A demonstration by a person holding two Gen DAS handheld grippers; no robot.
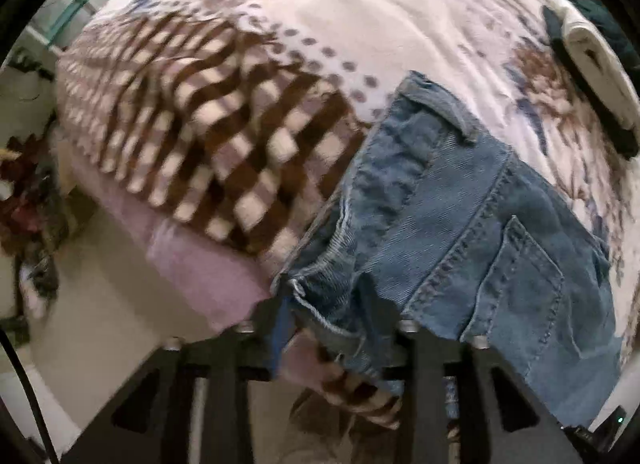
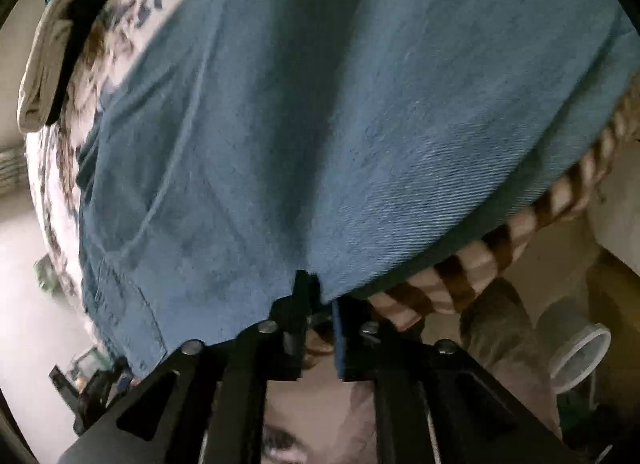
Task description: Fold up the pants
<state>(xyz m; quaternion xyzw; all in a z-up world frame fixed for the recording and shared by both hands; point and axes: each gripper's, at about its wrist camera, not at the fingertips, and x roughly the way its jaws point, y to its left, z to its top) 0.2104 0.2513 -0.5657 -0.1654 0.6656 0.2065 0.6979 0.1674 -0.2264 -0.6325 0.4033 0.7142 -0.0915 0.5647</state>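
Observation:
Blue denim pants [image 1: 460, 223] lie on a bed with a floral and brown-checked cover [image 1: 304, 63]. In the left wrist view the waistband, a belt loop and a back pocket show. My left gripper [image 1: 332, 304] is at the bed's near edge, shut on the waistband corner. In the right wrist view the denim [image 2: 340, 123] fills most of the frame. My right gripper [image 2: 320, 300] is shut on the denim's near edge, by the checked bed edge [image 2: 460, 276].
A folded white and black garment [image 1: 588, 75] lies at the far right of the bed; it also shows in the right wrist view [image 2: 60, 51]. Floor and clutter lie left of the bed [image 1: 32, 203]. A clear plastic container [image 2: 580, 356] stands on the floor at right.

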